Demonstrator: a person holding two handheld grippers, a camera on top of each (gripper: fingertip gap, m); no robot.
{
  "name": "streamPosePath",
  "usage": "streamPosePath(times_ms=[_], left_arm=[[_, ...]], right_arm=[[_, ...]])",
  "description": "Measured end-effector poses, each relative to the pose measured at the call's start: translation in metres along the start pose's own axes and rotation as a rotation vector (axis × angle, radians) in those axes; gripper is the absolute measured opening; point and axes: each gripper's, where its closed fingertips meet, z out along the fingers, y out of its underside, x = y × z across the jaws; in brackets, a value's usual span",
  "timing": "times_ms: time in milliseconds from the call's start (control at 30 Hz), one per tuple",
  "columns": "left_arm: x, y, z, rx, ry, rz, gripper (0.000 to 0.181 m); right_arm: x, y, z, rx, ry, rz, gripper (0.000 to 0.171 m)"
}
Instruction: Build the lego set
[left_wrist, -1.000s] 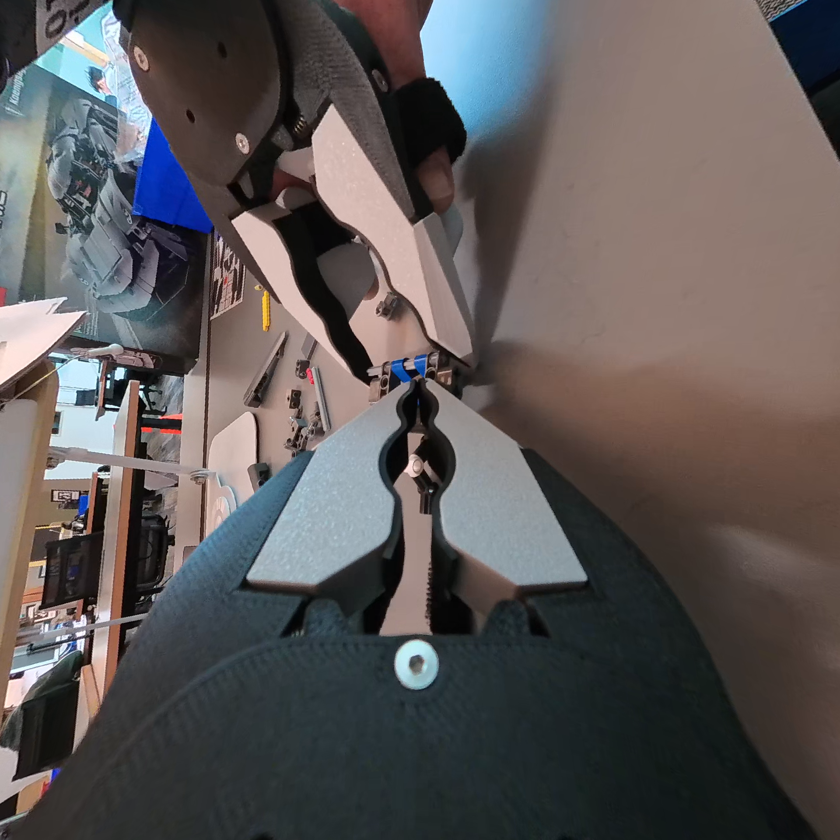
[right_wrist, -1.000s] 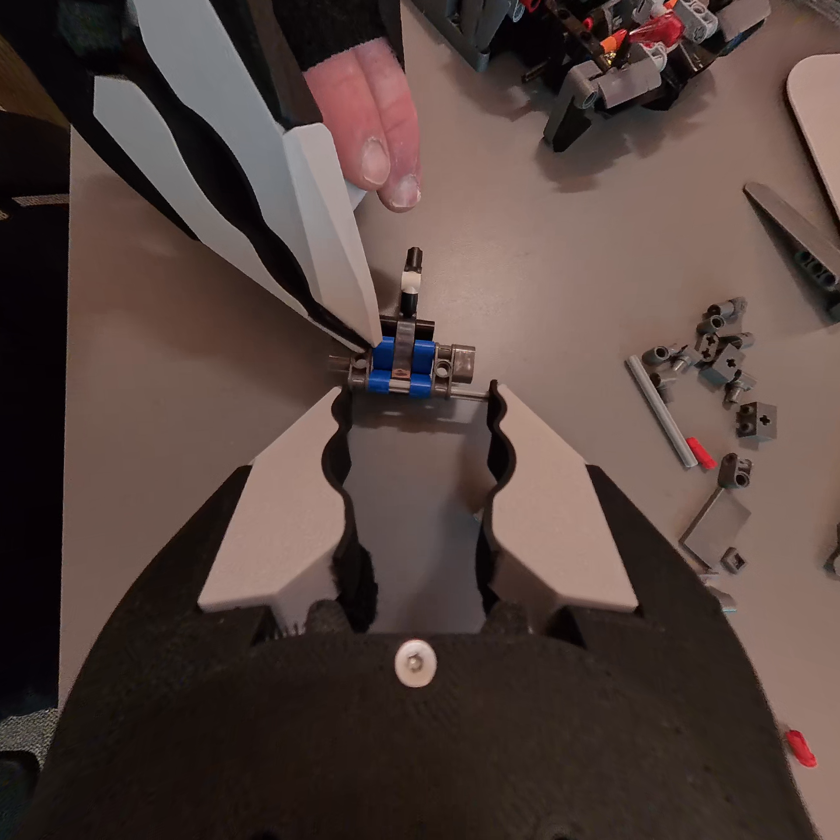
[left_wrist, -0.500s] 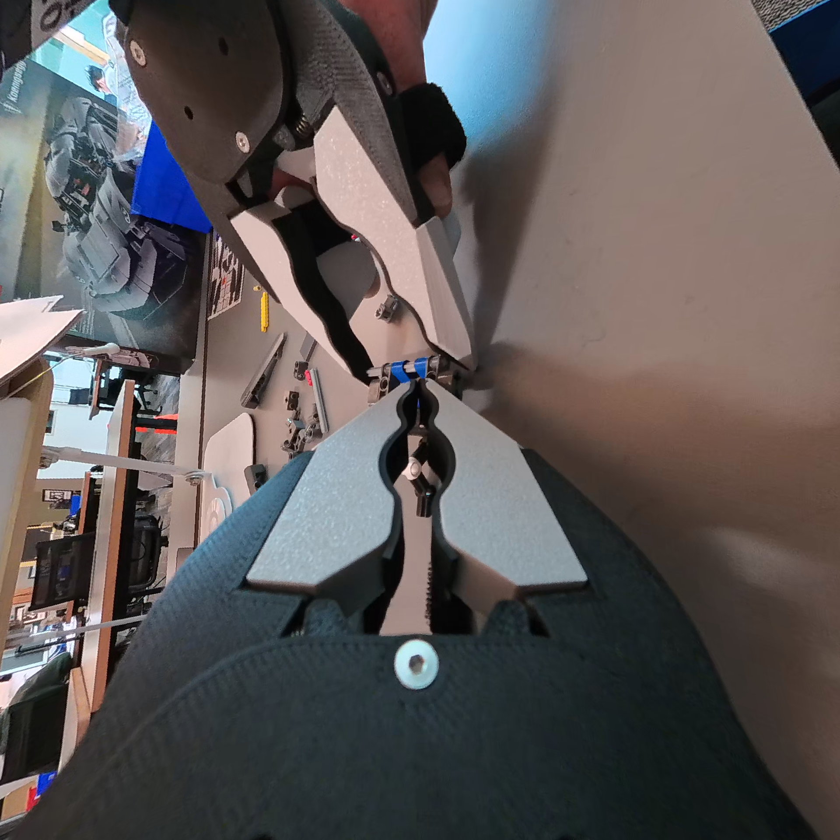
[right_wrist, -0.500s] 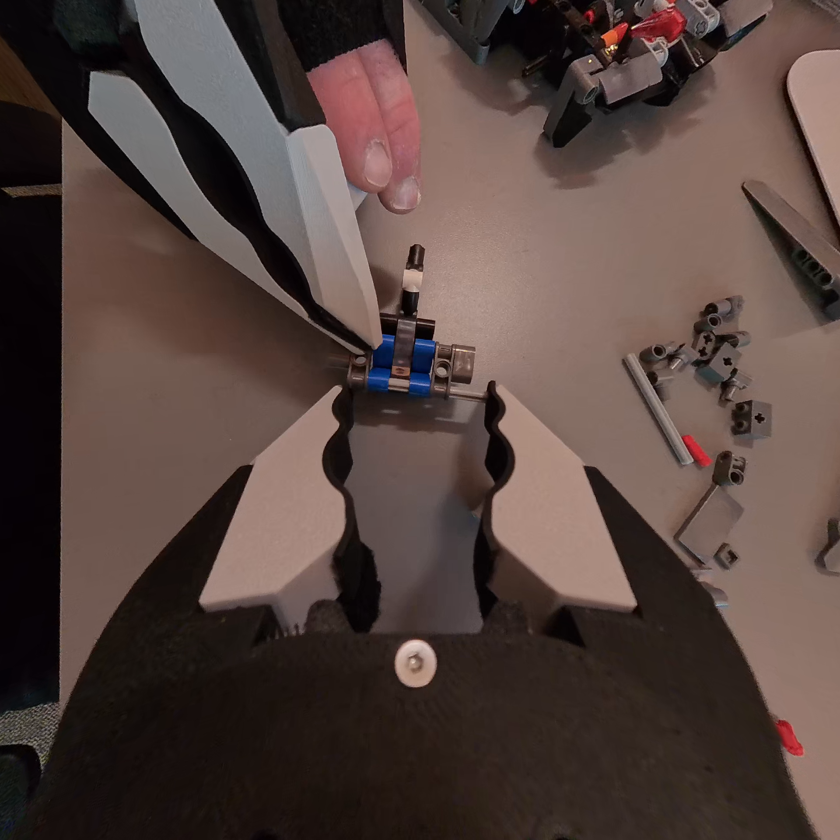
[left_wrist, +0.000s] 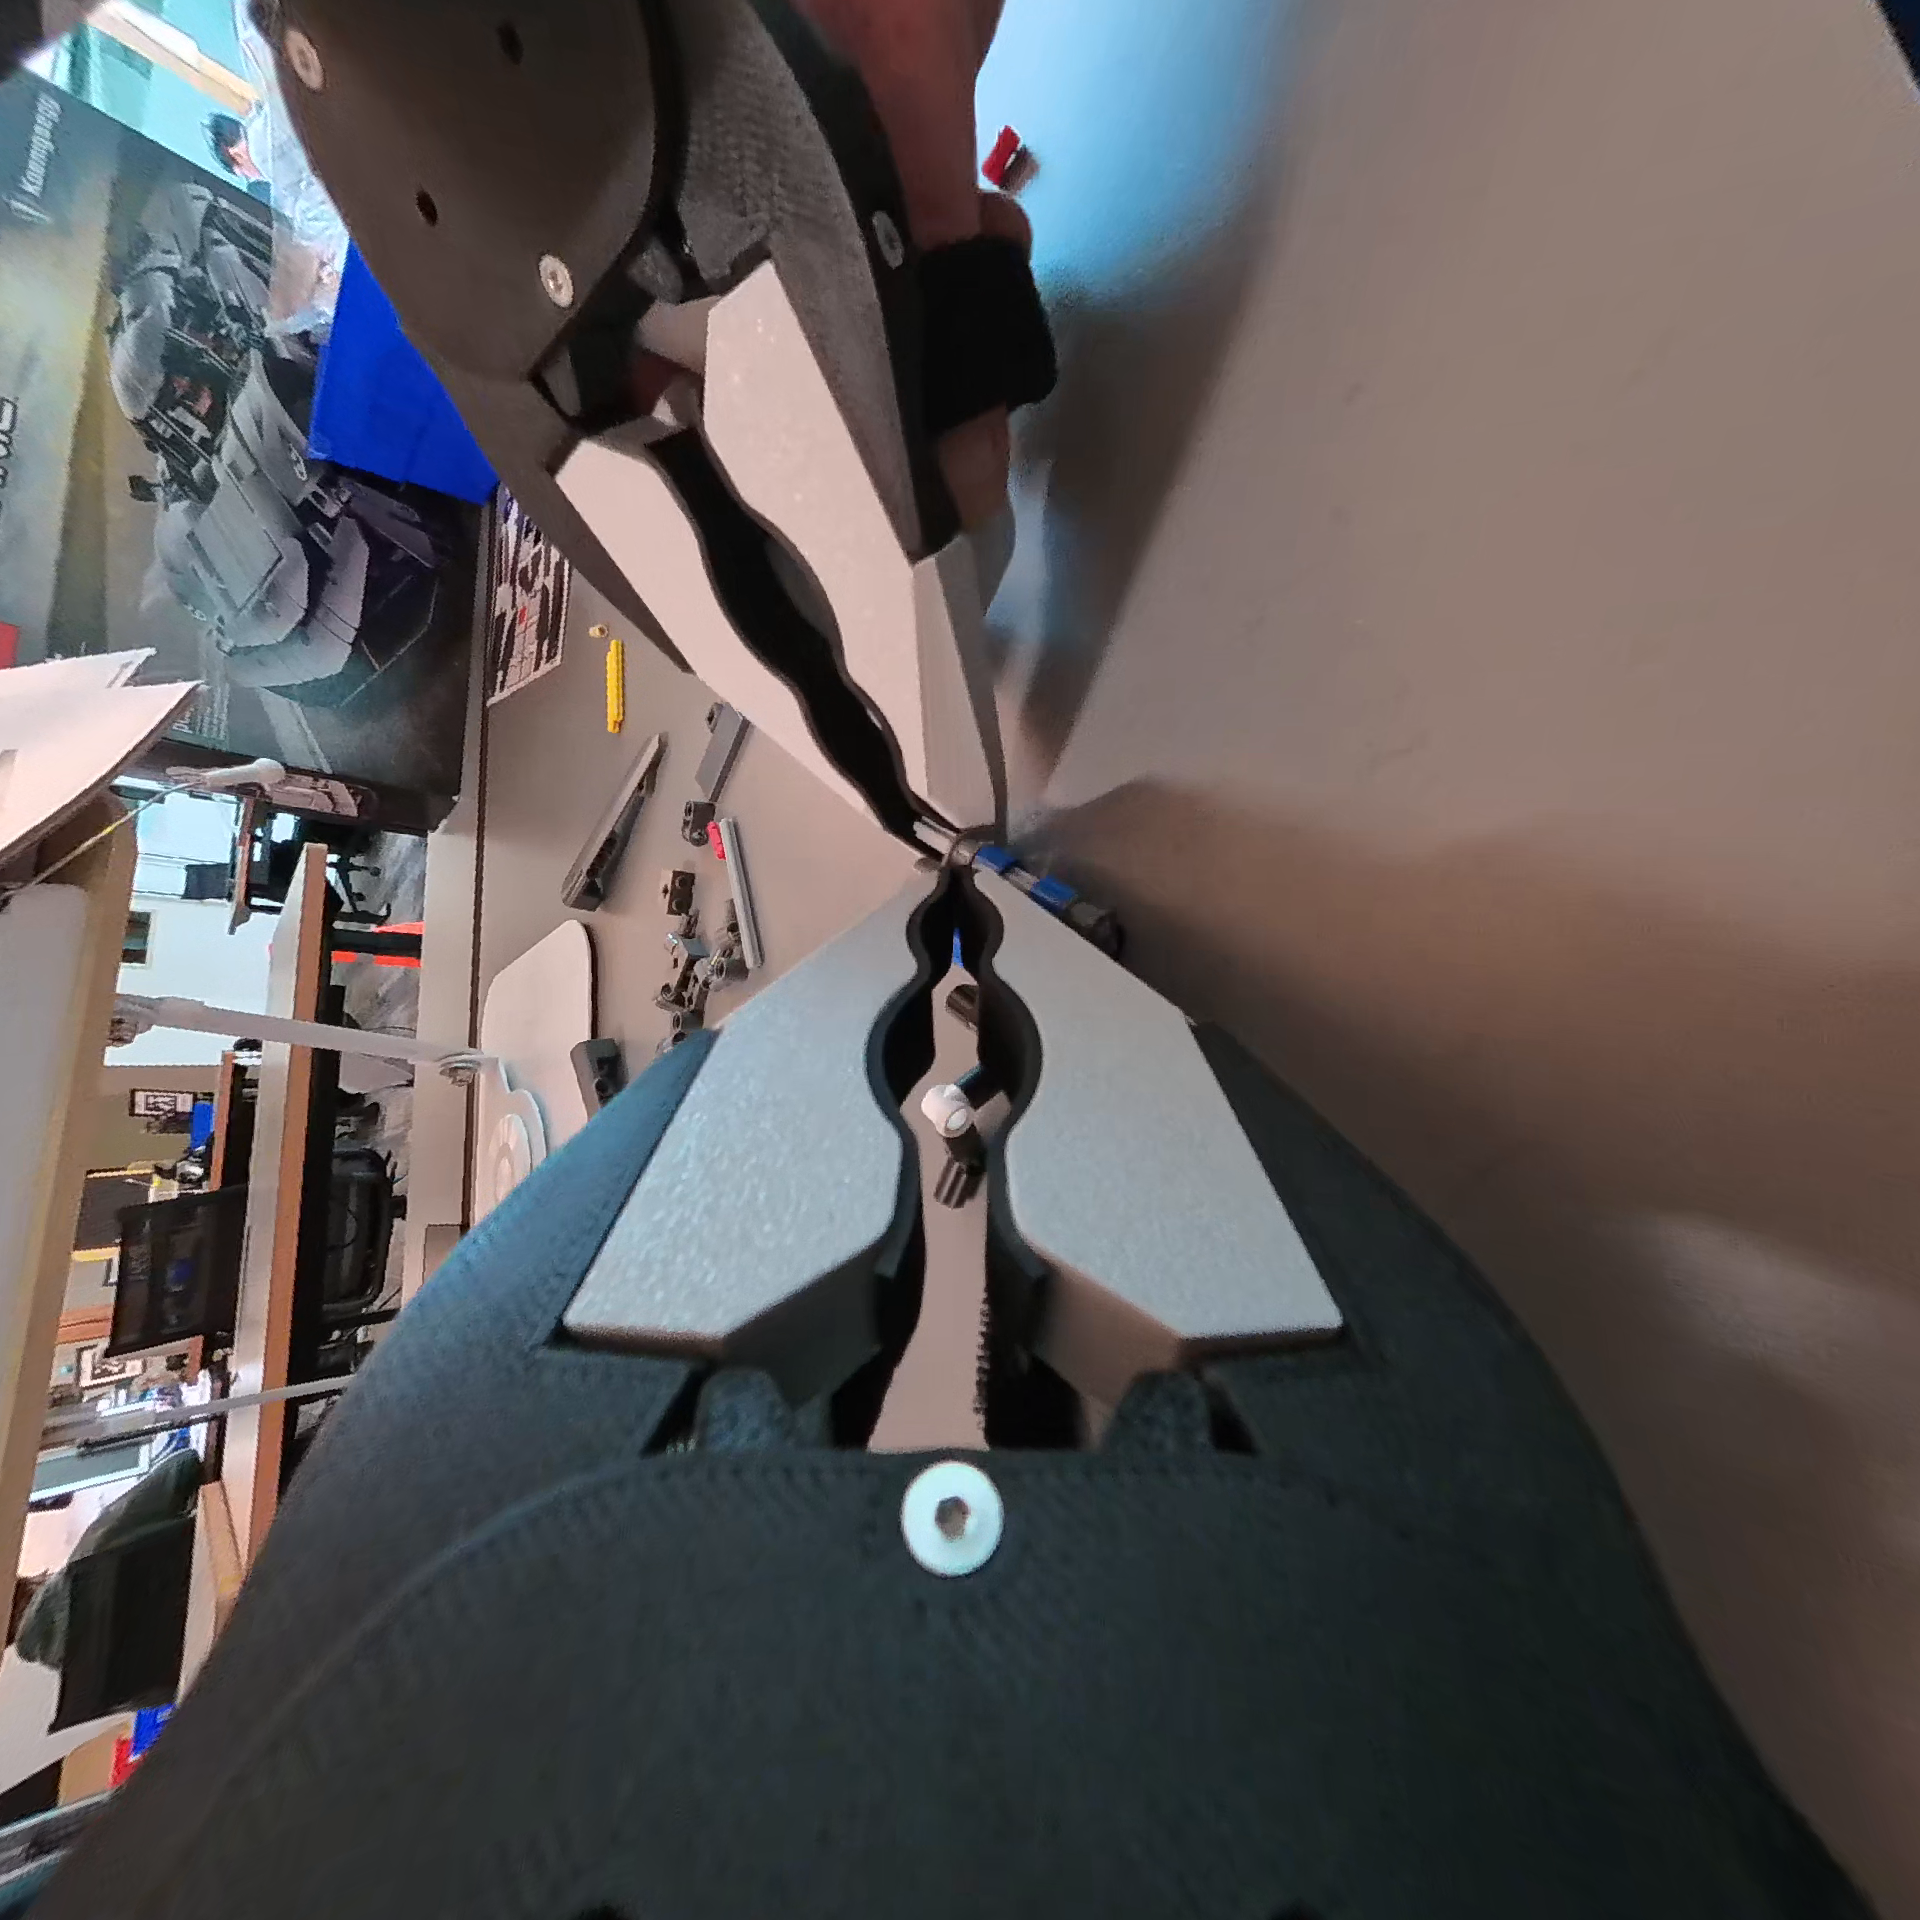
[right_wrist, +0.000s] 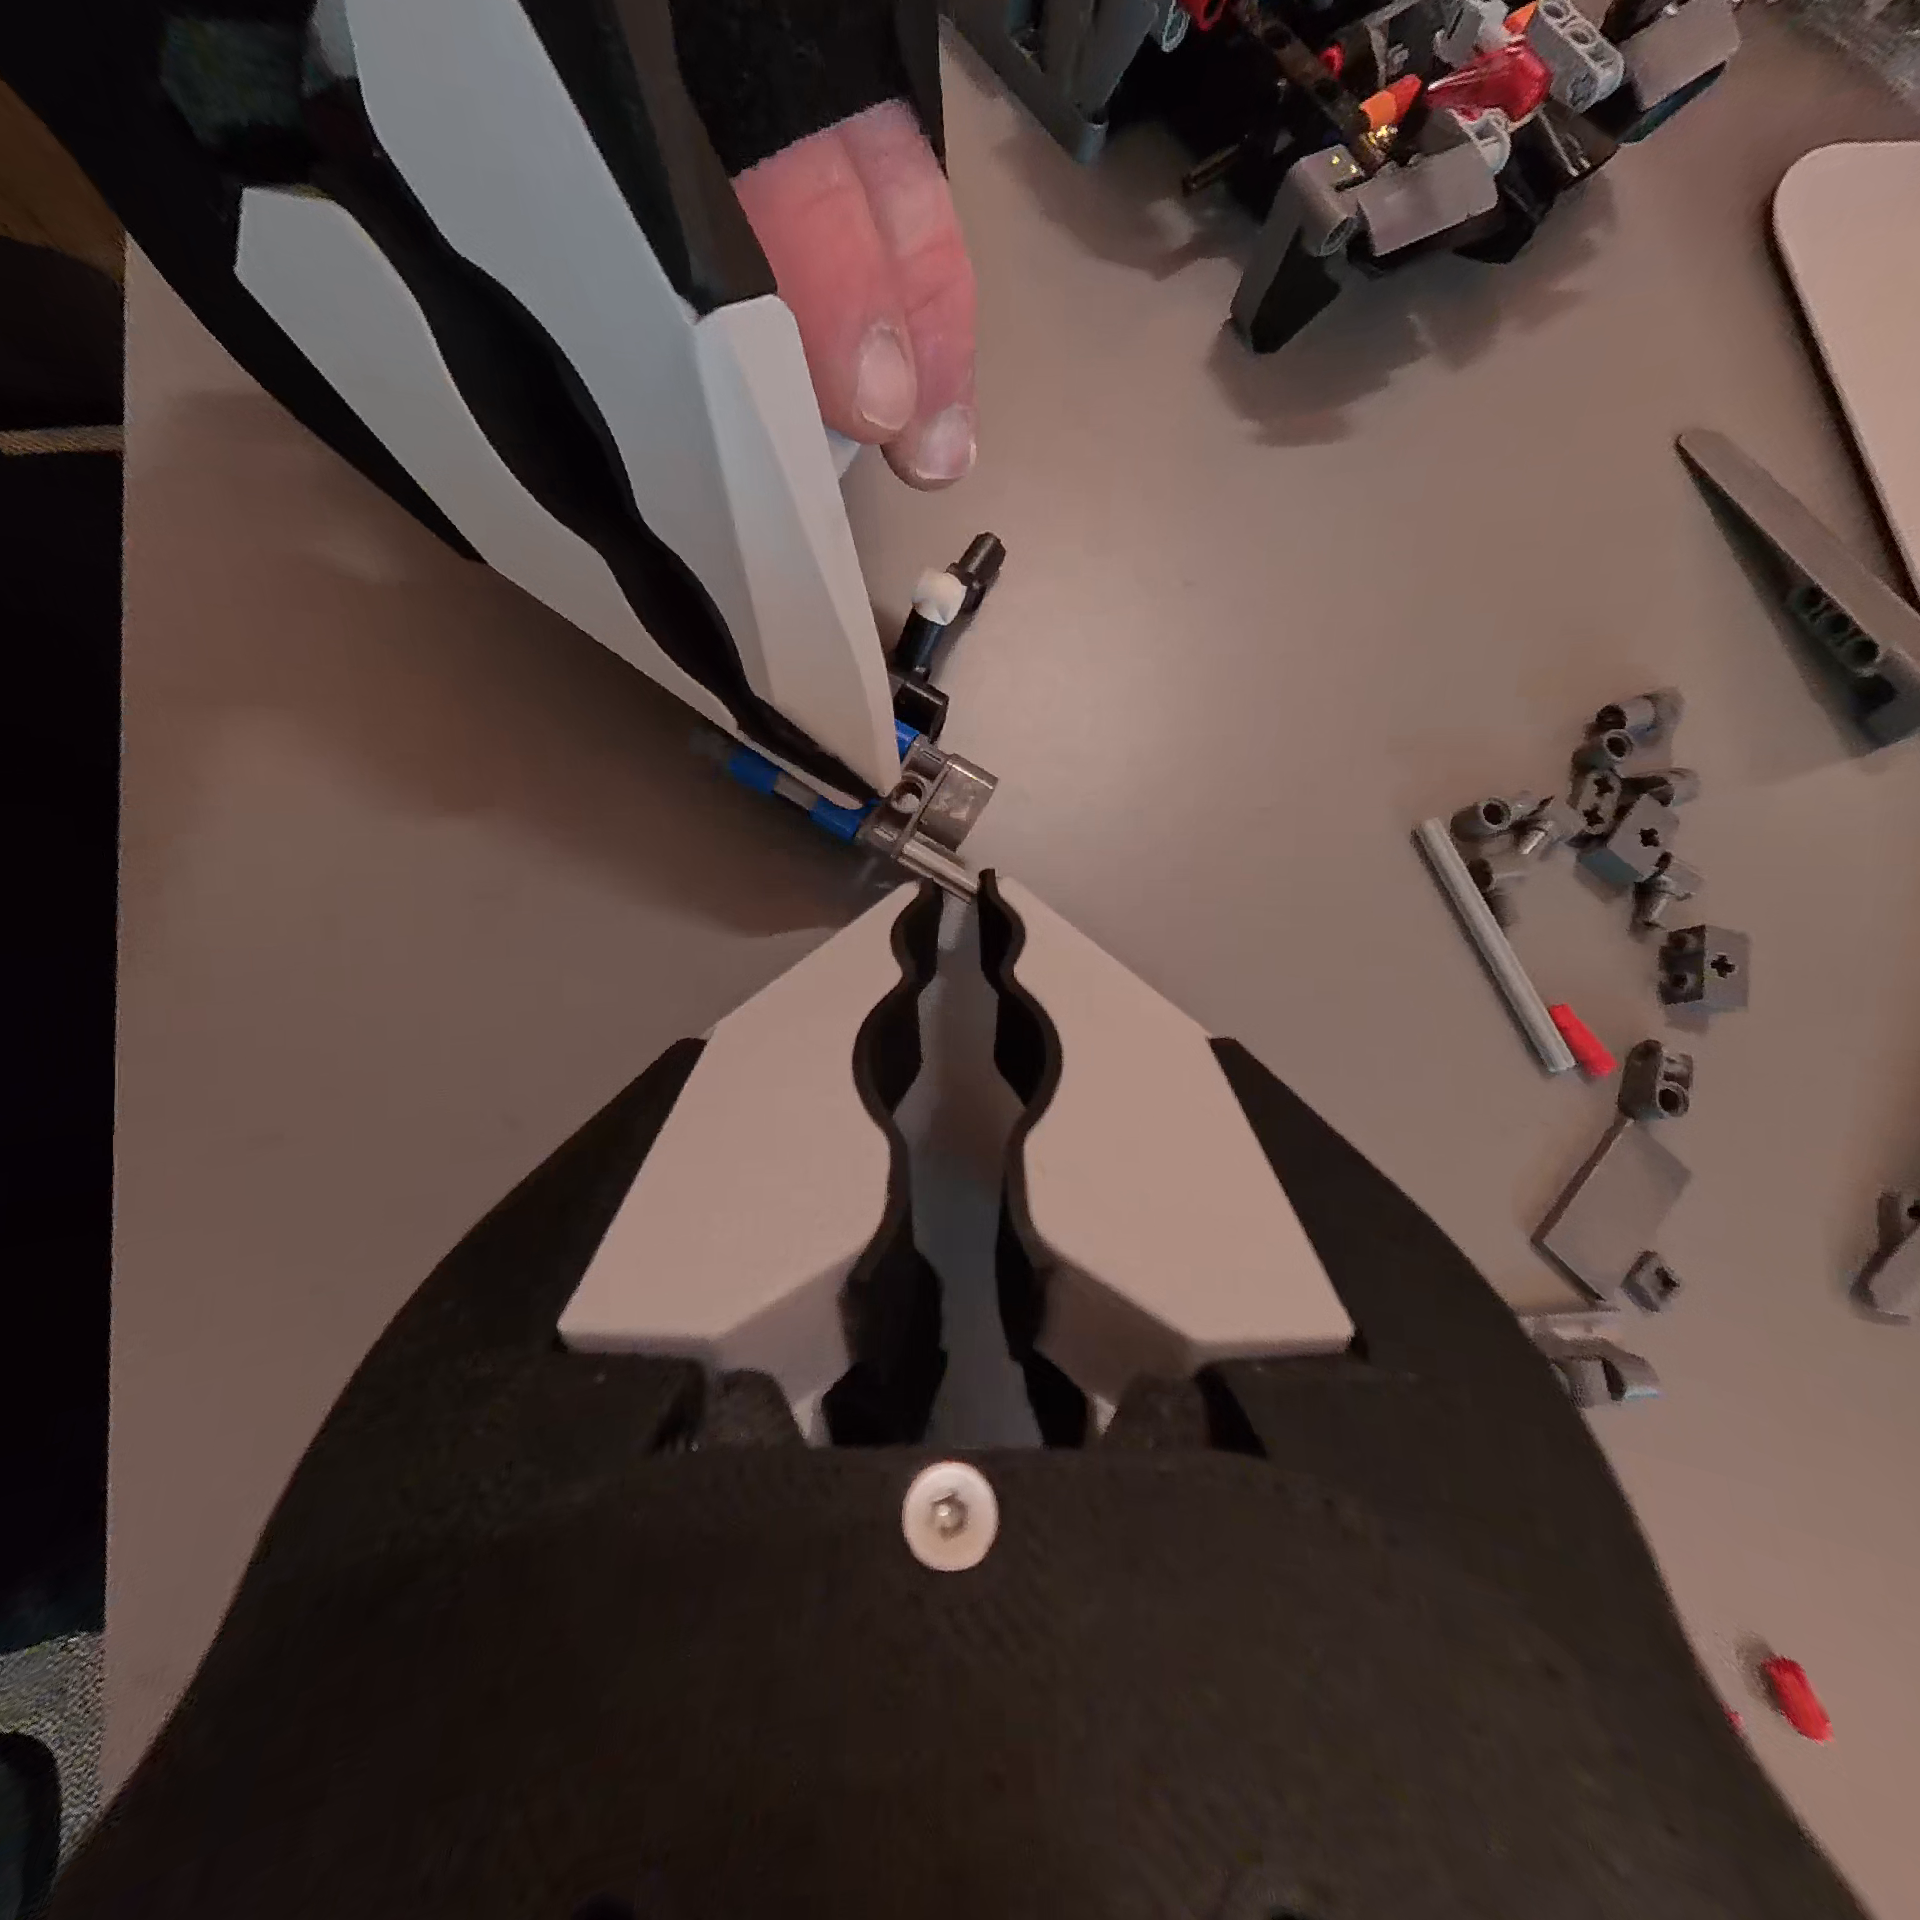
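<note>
While its smooth grey, wavy-edged fingers press together at the tips, the left gripper (right_wrist: 883, 774) clamps the small lego assembly (right_wrist: 914, 800), a cluster of blue sleeves, dark grey pin-hole connectors and a black stalk with a white bead, low over the matte grey table (right_wrist: 1195, 644). From the assembly's near end a thin metallic axle (right_wrist: 940, 868) pokes out, and the right gripper (right_wrist: 961, 894) has its scalloped fingers drawn nearly together around that axle tip; whether they actually pinch it I cannot tell. To the right of the assembly lie loose grey connectors (right_wrist: 1621, 821), a pale grey rod (right_wrist: 1486, 945) with a red pin (right_wrist: 1579, 1039) at its end, and a flat dark grey tile (right_wrist: 1605, 1216). Beyond the assembly stands a chunky half-built model (right_wrist: 1392, 156) with red and orange bits.
</note>
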Motion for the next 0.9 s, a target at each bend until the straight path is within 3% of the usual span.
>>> streamPosePath(times_ms=[33, 300, 567, 900], left_arm=[[0.000, 0.000, 0.000, 0.002, 0.000, -0.004, 0.000], [0.000, 0.001, 0.000, 0.010, 0.009, -0.027, 0.000], [-0.005, 0.010, -0.007, 0.003, 0.040, -0.067, 0.003], [-0.005, 0.016, -0.011, -0.014, 0.065, -0.097, 0.003]], right_arm=[[0.000, 0.000, 0.000, 0.002, -0.002, 0.000, 0.004], [0.001, 0.001, 0.000, 0.002, 0.002, -0.009, 0.004], [0.002, 0.001, -0.003, 0.011, 0.007, -0.001, 0.015], [-0.013, -0.006, 0.001, -0.009, -0.011, 0.038, 0.046]])
